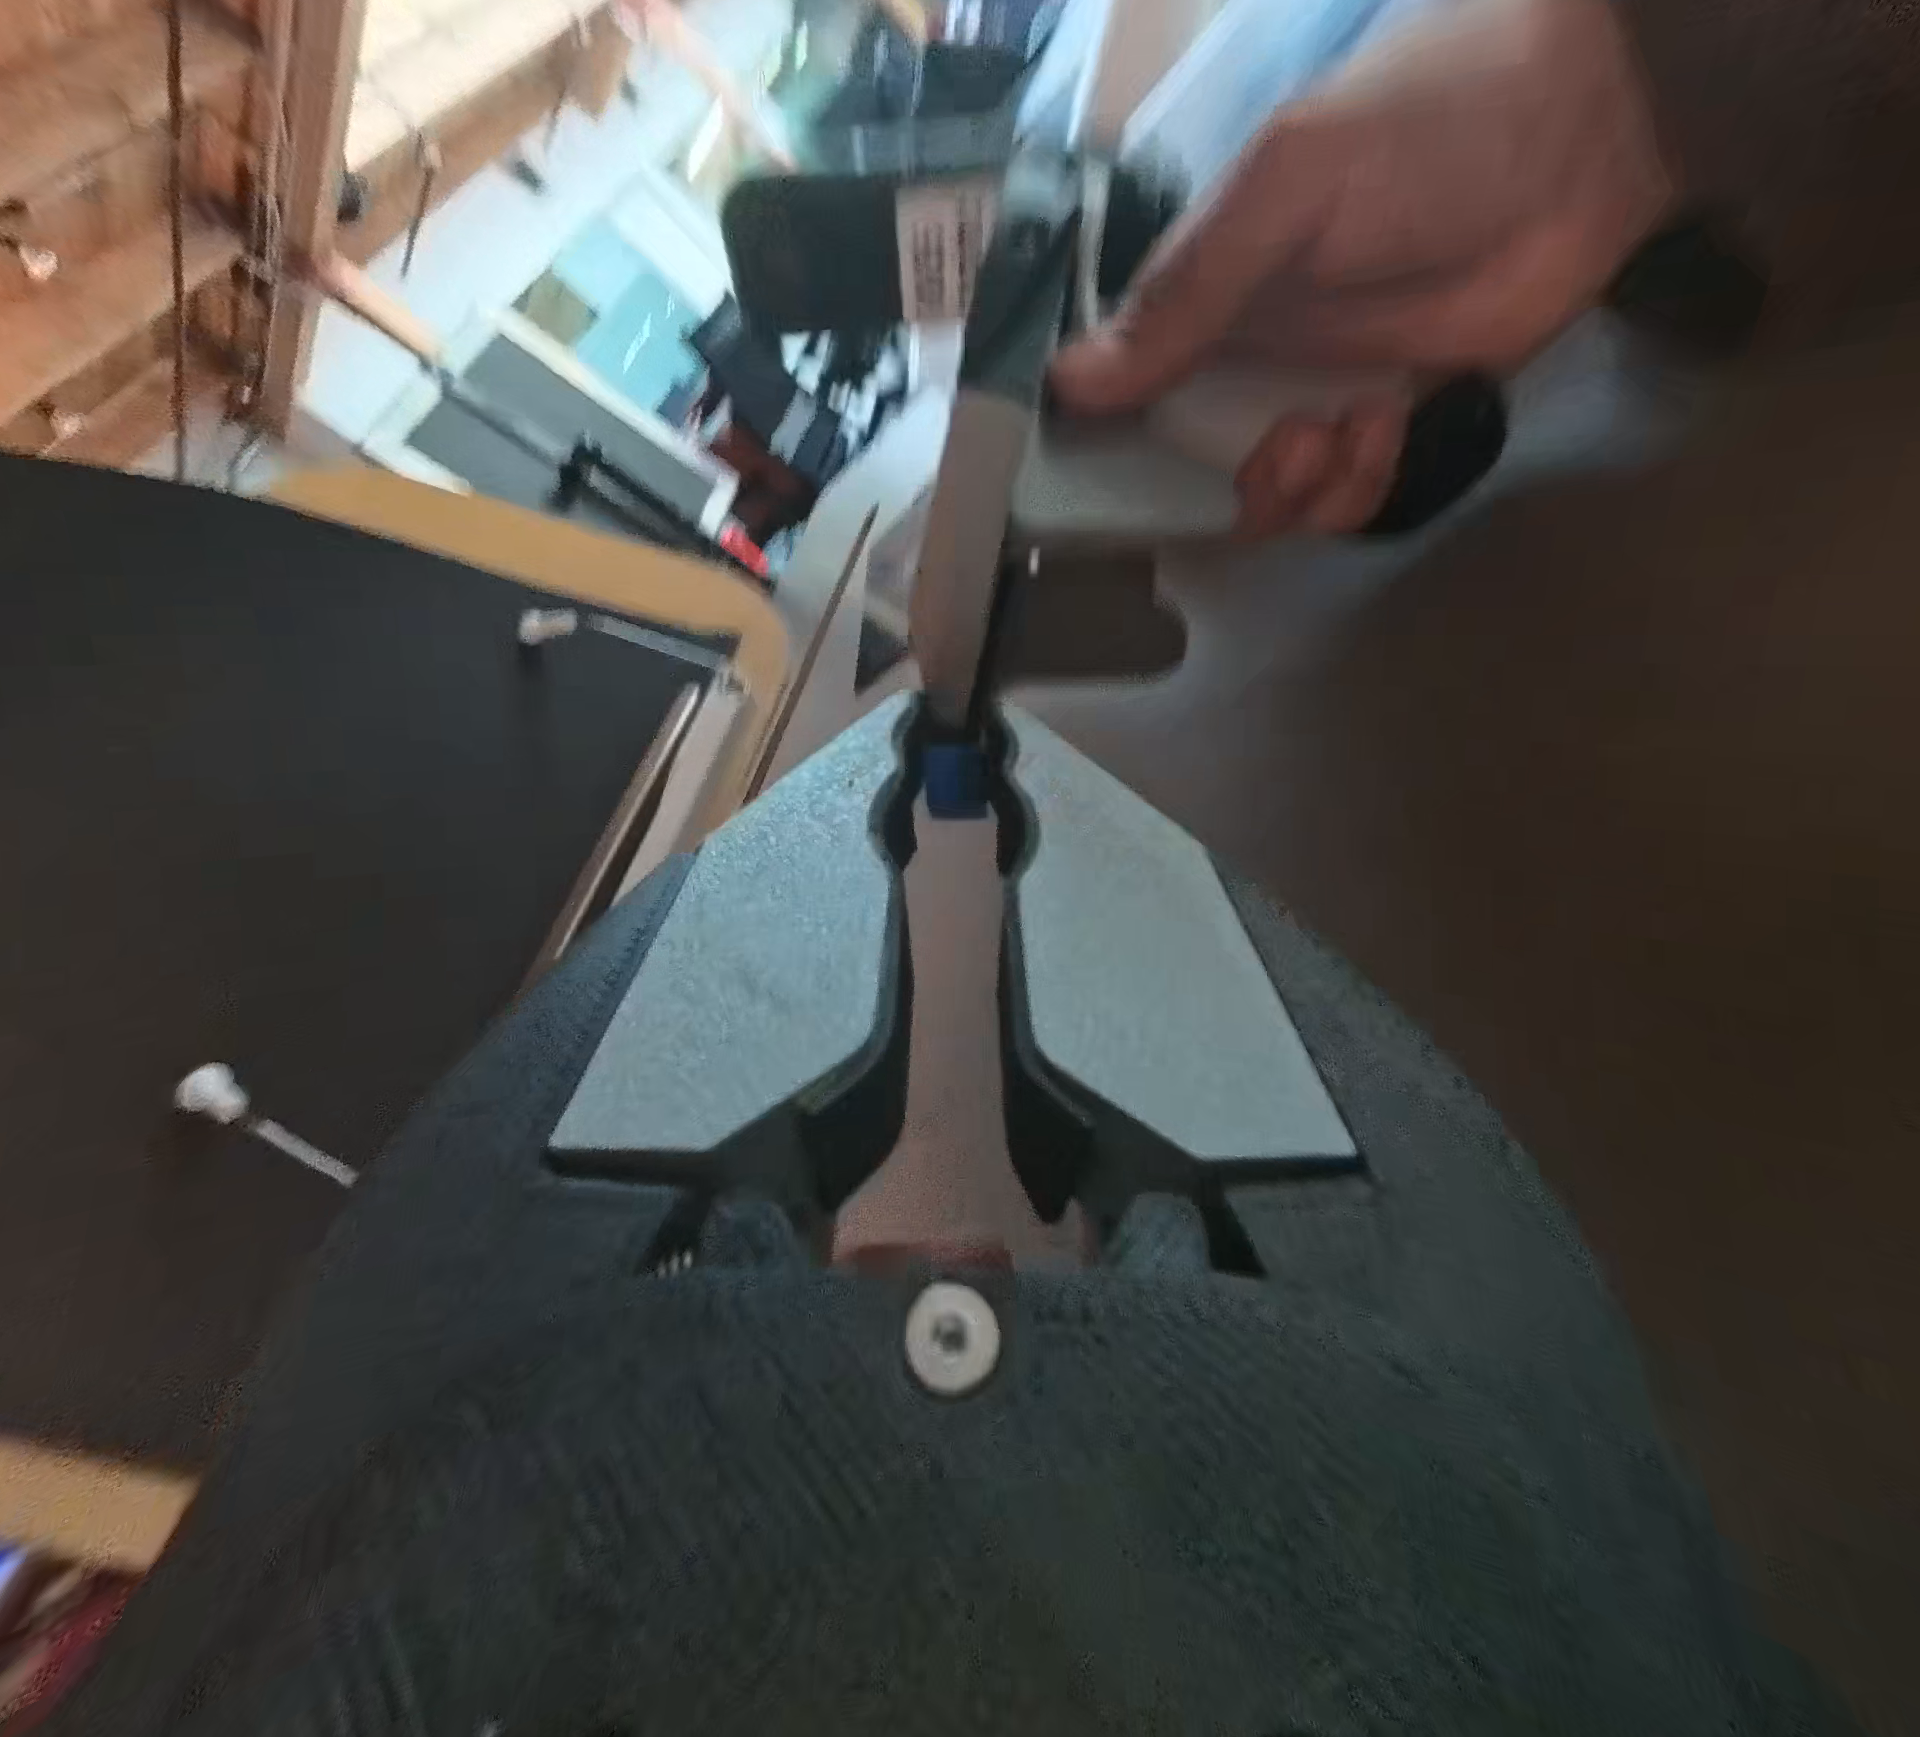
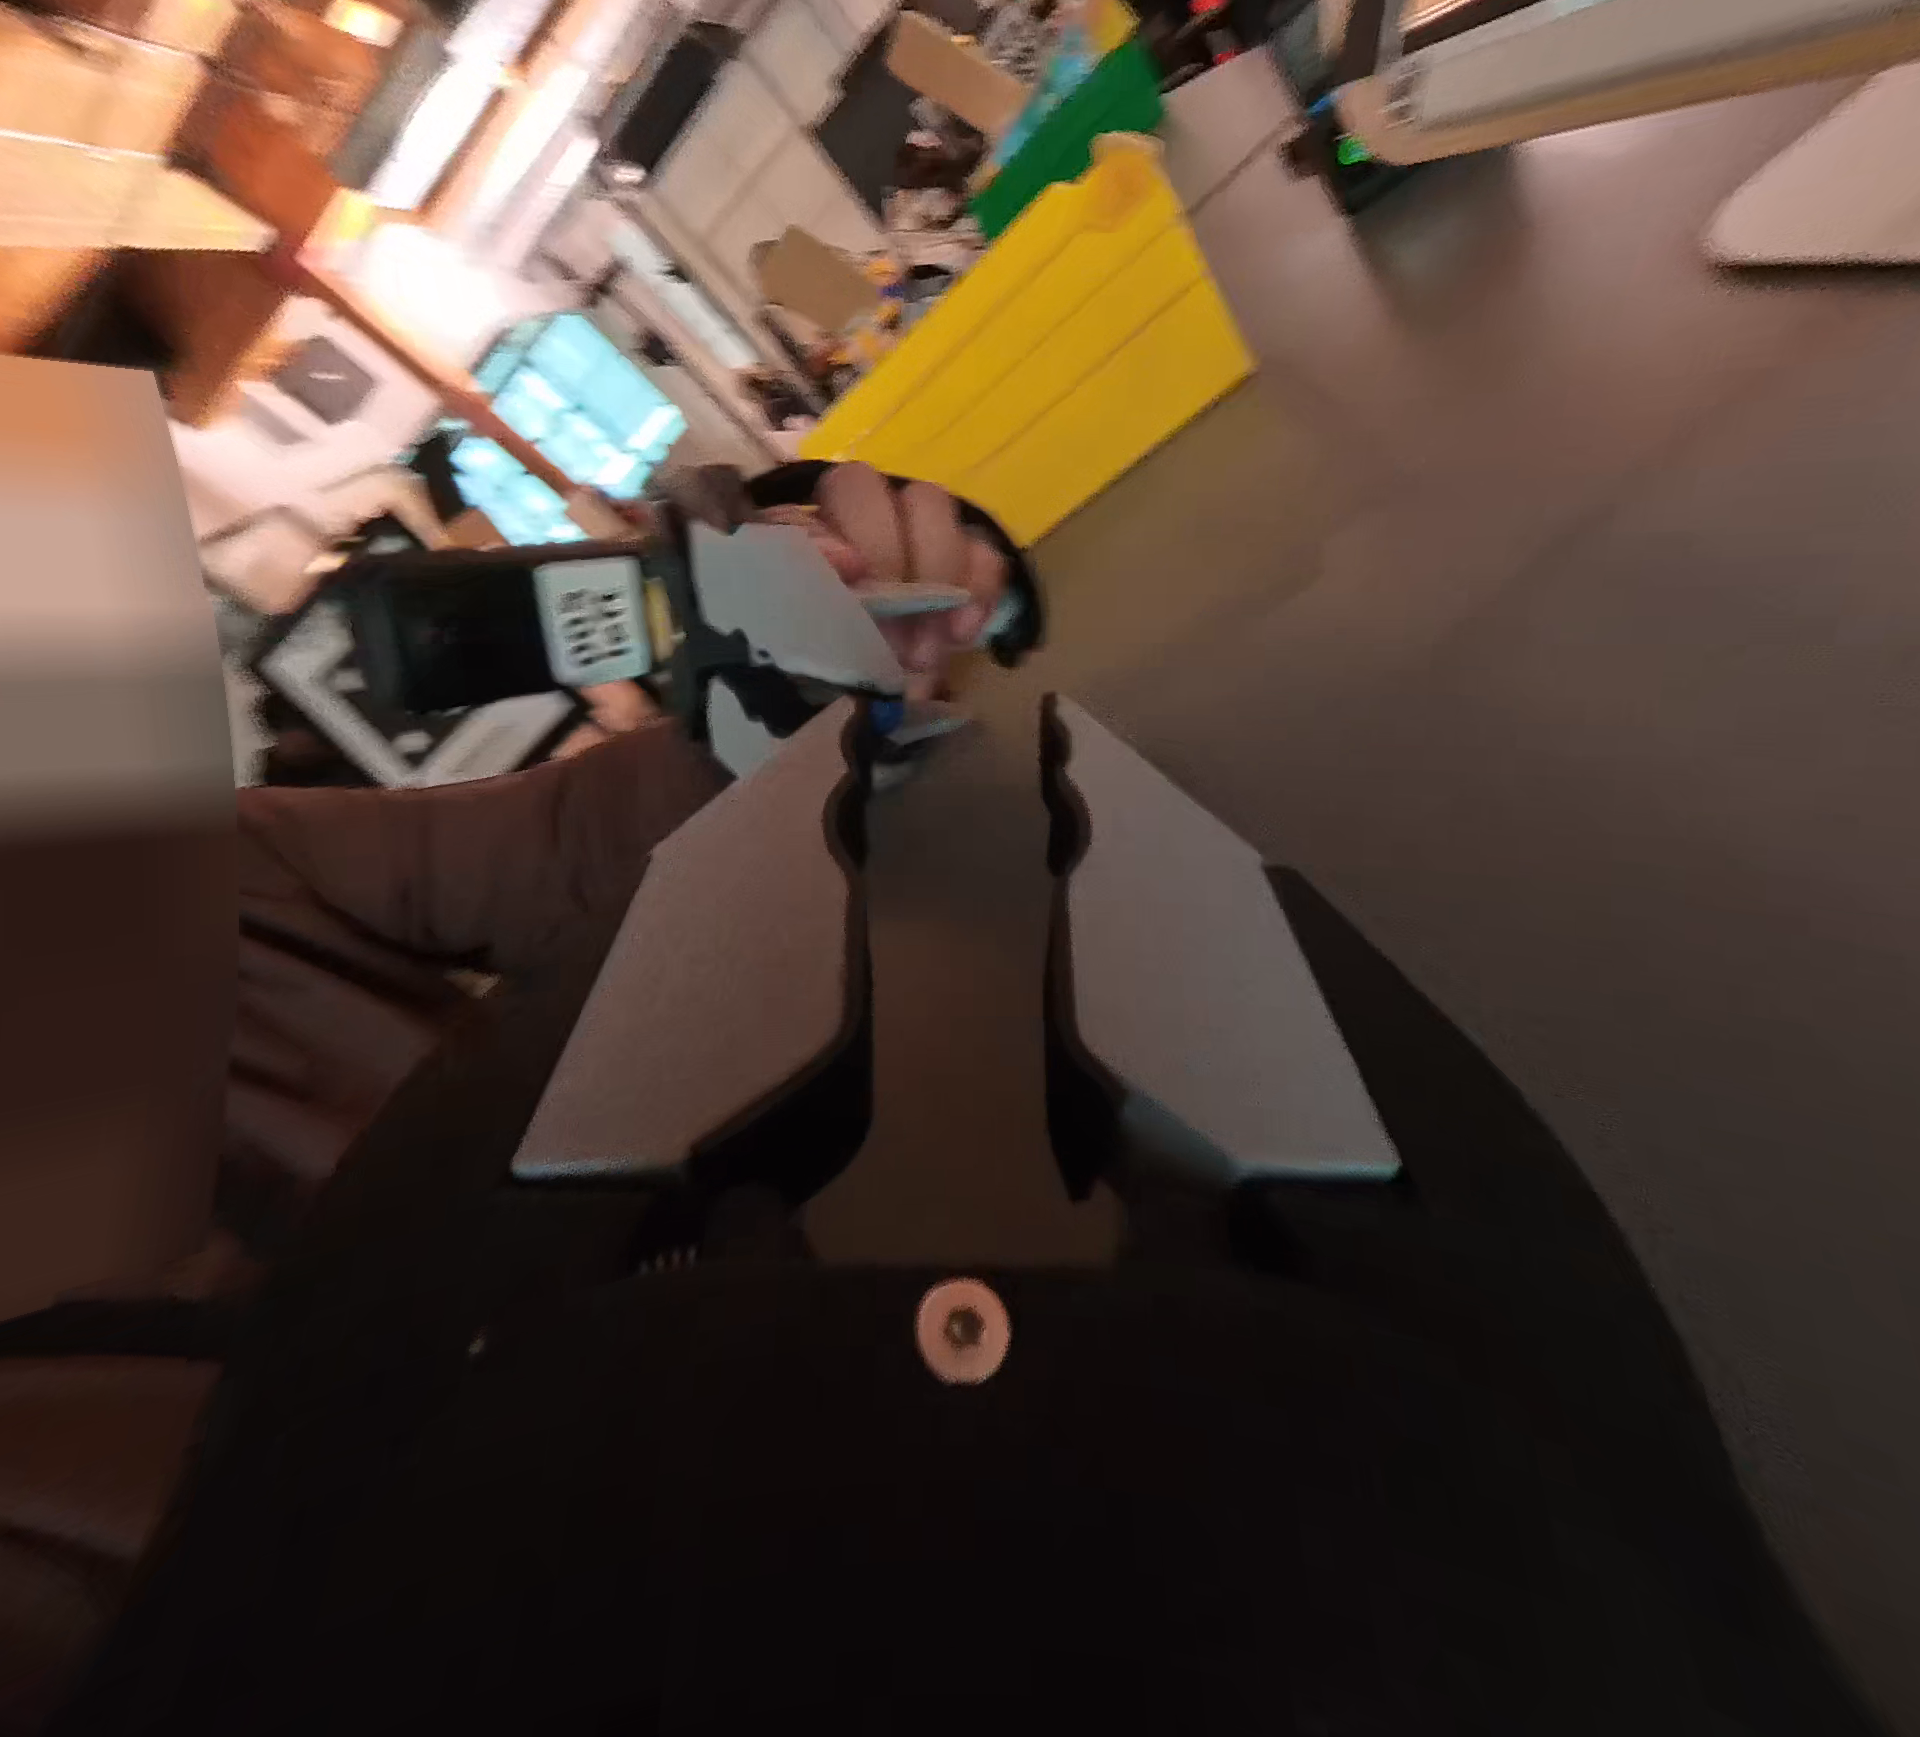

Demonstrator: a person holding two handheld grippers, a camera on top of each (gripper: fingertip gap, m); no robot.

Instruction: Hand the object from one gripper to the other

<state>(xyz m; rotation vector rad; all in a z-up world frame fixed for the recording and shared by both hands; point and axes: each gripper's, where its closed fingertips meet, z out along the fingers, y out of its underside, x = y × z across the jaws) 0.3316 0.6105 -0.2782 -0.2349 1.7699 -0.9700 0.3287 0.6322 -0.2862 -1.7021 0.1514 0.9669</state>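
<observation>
In the left wrist view my left gripper is shut on a small blue object pinched between its fingertips. My right gripper, held by a hand, comes in from above with its fingers edge-on, their tips right at the blue object. In the right wrist view my right gripper is open and empty. The blue object sits just beside its left fingertip, held by my left gripper. Both views are blurred and tilted.
A black table with a wooden rim stands at the left of the left wrist view. A yellow bin and a green bin stand on the brown floor behind. A white base sits at the far right.
</observation>
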